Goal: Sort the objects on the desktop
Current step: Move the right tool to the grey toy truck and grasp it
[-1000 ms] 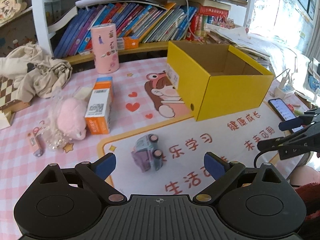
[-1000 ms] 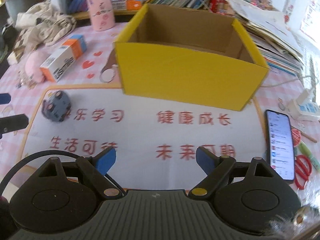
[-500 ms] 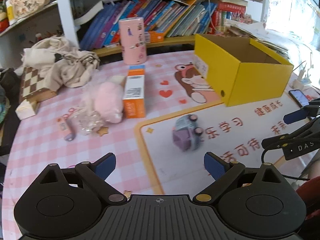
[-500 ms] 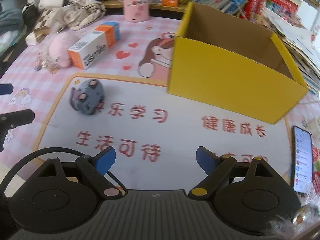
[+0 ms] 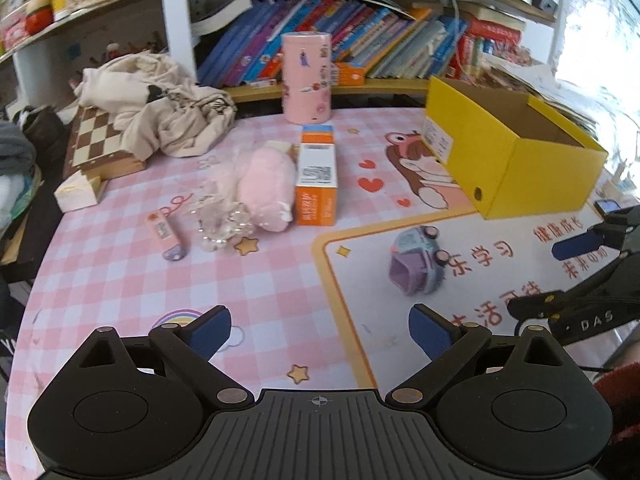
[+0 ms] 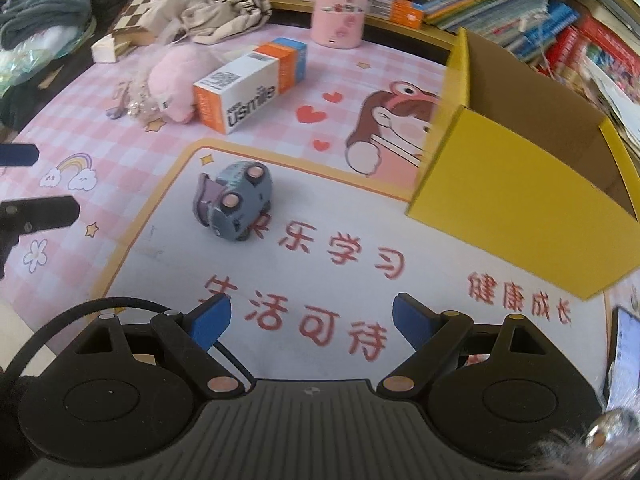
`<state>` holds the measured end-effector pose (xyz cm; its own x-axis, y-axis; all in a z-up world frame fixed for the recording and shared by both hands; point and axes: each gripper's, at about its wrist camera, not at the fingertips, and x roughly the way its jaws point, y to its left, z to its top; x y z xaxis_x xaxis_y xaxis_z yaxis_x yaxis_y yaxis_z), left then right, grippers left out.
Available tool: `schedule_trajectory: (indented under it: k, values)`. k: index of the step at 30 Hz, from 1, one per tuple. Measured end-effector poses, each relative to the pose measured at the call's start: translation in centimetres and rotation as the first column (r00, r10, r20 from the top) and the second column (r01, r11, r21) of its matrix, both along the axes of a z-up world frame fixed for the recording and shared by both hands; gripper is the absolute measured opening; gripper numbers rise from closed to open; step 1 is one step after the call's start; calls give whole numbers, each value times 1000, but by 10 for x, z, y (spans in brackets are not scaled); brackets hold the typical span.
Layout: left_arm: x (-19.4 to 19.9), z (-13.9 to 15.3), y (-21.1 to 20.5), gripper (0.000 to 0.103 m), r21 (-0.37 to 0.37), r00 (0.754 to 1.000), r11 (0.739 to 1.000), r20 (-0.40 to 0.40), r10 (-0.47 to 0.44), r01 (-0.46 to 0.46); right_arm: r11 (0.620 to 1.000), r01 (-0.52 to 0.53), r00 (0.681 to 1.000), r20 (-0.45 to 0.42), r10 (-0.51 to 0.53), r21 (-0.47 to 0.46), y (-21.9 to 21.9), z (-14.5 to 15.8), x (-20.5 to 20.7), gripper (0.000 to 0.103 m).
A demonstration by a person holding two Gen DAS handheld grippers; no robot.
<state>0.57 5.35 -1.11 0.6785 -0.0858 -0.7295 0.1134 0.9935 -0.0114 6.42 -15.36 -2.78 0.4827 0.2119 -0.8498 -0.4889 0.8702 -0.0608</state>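
Note:
A small blue-and-purple toy car (image 5: 416, 260) (image 6: 234, 200) lies on its side on the white mat panel. An open yellow cardboard box (image 5: 516, 152) (image 6: 520, 184) stands to its right. Further left lie an orange-and-white carton (image 5: 317, 178) (image 6: 248, 88), a pink plush (image 5: 266, 188) (image 6: 176, 76), a bead bundle (image 5: 218, 220) and a small pink case (image 5: 166, 236). My left gripper (image 5: 320, 330) is open over the pink checked cloth, nothing between its fingers. My right gripper (image 6: 310, 320) is open above the mat's red lettering, the car ahead of it to the left.
A pink cylinder tin (image 5: 306, 78) stands by the bookshelf (image 5: 360, 48). A crumpled beige cloth (image 5: 160, 100) lies on a chessboard box (image 5: 100, 144) at the back left. A phone (image 6: 624, 360) lies at the right table edge.
Both grippers have shifted left across the table. The box and car now sit further right in both views, and more of the table's left side shows. Both jaws stayed open.

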Motion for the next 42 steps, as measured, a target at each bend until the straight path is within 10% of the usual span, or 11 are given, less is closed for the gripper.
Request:
schedule_trajectory:
  k: [42]
  values:
    - [88, -35, 42, 92, 9, 995, 996, 26, 93, -93, 957, -290, 957, 3, 290, -2, 75, -28, 64, 85]
